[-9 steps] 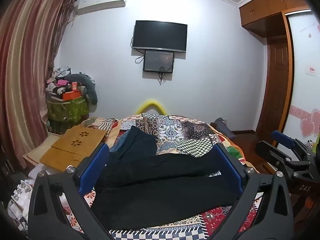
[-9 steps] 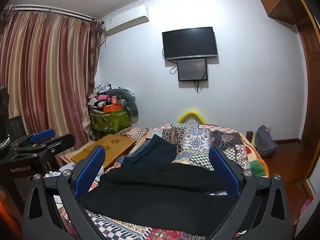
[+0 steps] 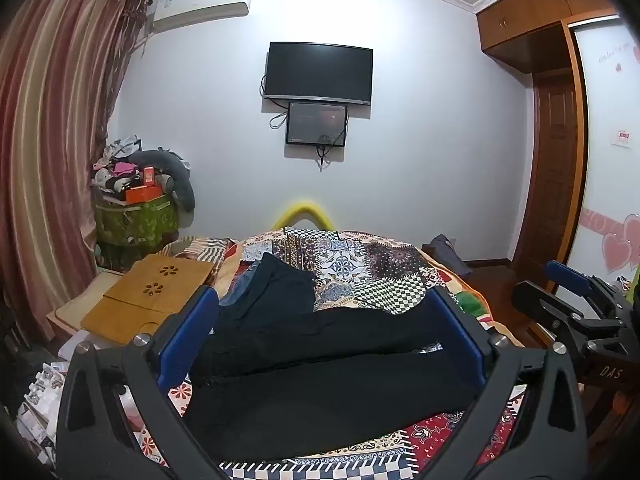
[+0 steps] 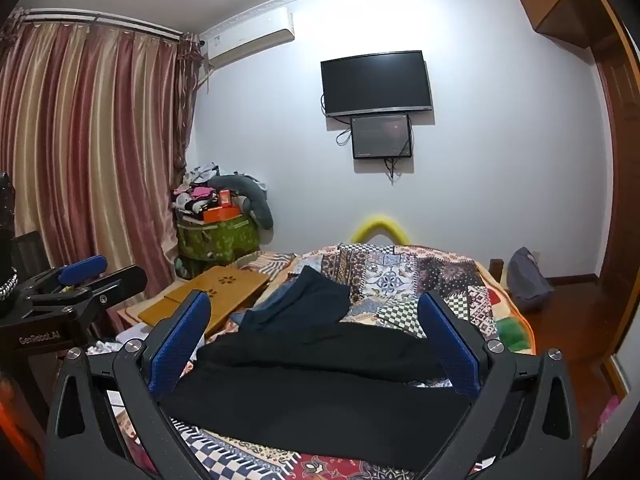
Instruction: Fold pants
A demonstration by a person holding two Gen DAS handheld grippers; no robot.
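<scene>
I hold both grippers above the near edge of the bed [image 3: 472, 300], jaws spread wide and empty — left gripper [image 3: 320, 340], right gripper [image 4: 316, 344]. The pants [image 3: 328, 392] lie flat on the quilt just ahead and below, black, long axis running left to right across my view, one leg angled slightly behind the other. Neither hand looks clearly nearer; each frames the cloth between its fingers without touching it. The left view shows my right gripper [image 3: 580, 312] off to the side; the right view shows my left one [image 4: 72, 292] and more of the curtain [image 4: 80, 160].
</scene>
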